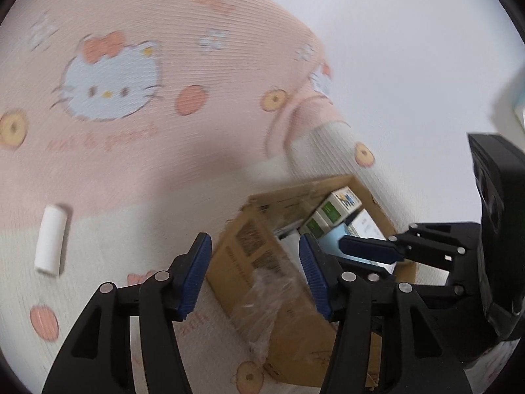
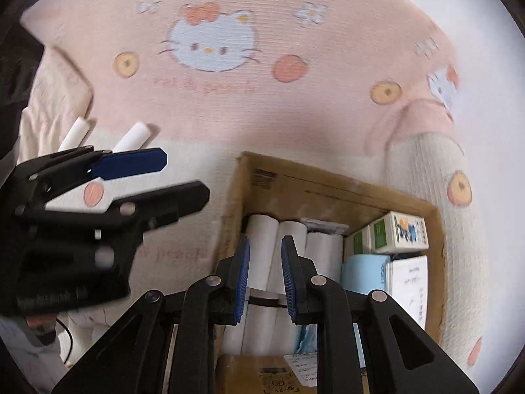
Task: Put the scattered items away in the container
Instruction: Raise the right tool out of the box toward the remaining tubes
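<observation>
A brown cardboard box (image 2: 328,193) sits on a pink and cream blanket and holds white rolls (image 2: 288,243), small green-and-white cartons (image 2: 398,231), a light blue pack (image 2: 362,271) and a white card. Its near wall shows in the left wrist view (image 1: 262,262). My right gripper (image 2: 265,282) hovers over the box above the white rolls, jaws a little apart and empty; it also shows in the left wrist view (image 1: 367,249). My left gripper (image 1: 254,275) is open and empty beside the box's near wall. One white roll (image 1: 51,238) lies on the blanket to its left. Two white rolls (image 2: 133,136) (image 2: 75,133) lie beyond the left gripper (image 2: 183,177).
The Hello Kitty blanket (image 2: 213,42) covers the bed and bunches into a fold (image 2: 426,151) right of the box. Crumpled clear tape (image 1: 262,302) hangs on the box's outer wall. A white wall (image 1: 410,49) rises behind.
</observation>
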`<action>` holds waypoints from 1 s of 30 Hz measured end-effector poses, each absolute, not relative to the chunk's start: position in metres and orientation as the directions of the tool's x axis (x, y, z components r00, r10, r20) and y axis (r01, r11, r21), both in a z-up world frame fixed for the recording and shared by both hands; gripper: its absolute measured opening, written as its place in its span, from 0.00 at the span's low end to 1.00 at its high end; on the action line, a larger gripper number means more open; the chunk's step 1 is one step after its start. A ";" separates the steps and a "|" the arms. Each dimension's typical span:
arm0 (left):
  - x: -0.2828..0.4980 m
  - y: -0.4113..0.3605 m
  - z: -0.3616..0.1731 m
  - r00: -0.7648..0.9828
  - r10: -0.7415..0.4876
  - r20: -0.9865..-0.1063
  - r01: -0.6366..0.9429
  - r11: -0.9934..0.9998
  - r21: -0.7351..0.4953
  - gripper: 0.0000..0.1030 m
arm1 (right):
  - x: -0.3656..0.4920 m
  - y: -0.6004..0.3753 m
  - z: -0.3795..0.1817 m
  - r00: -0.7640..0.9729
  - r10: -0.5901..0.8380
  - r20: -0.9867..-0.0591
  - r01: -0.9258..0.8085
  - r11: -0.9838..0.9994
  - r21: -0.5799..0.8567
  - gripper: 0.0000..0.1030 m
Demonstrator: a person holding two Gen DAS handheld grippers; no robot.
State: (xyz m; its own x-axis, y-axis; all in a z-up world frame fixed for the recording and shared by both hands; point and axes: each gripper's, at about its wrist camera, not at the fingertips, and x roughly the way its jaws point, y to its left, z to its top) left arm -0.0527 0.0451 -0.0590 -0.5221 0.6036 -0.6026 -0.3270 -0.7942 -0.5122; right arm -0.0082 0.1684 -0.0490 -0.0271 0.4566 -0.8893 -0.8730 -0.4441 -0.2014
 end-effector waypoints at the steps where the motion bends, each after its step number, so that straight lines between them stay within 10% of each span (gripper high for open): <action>1: -0.051 0.038 -0.061 -0.530 0.598 -0.601 -0.305 -0.796 -0.523 0.58 | -0.013 0.167 -0.050 -0.020 0.460 -0.888 -0.860 -0.460 -0.219 0.16; 9: -0.026 -0.013 -0.083 -0.651 0.350 -0.674 -0.133 -0.926 -0.353 0.58 | -0.056 0.141 -0.032 -0.028 0.488 -0.873 -0.716 -0.619 -0.323 0.16; 30: 0.020 -0.189 -0.156 -0.518 0.181 -0.836 0.283 -0.886 -0.368 0.58 | -0.224 0.145 -0.051 -0.329 0.304 -0.894 -0.320 -0.927 -0.198 0.16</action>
